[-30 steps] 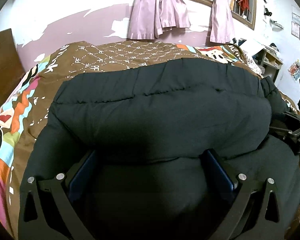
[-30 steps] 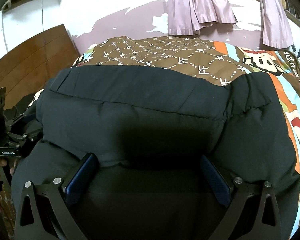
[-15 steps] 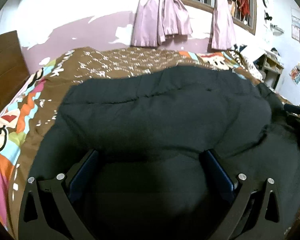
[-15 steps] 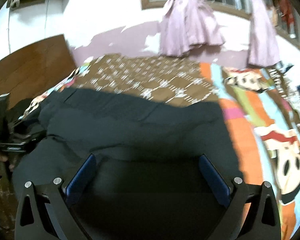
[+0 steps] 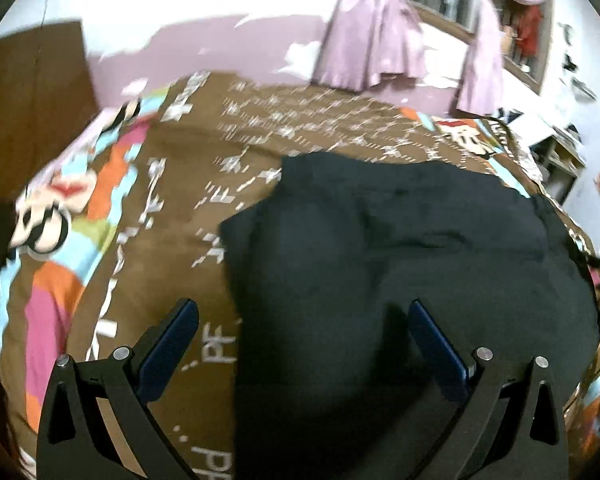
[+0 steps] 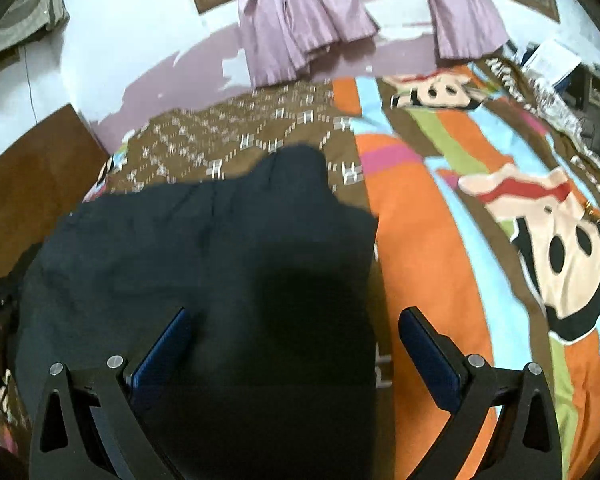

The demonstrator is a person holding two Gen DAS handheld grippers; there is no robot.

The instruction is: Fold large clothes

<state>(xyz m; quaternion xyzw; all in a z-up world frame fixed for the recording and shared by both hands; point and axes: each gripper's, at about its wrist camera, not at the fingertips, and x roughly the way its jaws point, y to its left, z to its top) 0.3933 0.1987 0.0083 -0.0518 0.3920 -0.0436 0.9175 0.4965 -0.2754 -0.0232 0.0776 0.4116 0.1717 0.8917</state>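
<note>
A large black padded jacket (image 5: 400,264) lies folded in a bundle on the bed. In the left wrist view it fills the middle and right; in the right wrist view the jacket (image 6: 204,264) fills the left and middle. My left gripper (image 5: 304,316) is open and empty, held above the jacket's left edge. My right gripper (image 6: 296,324) is open and empty, held above the jacket's right edge. Neither gripper touches the cloth.
The bed has a brown patterned cover (image 5: 172,216) with bright cartoon stripes (image 6: 480,208). A wooden headboard (image 6: 24,184) stands at the left. Pink curtains (image 5: 372,32) hang on the far wall. Shelves with clutter (image 6: 572,72) stand at the right.
Both grippers have lifted and drawn back from the jacket, the left swinging left and the right swinging right. The jacket now lies lower and smaller in both views.
</note>
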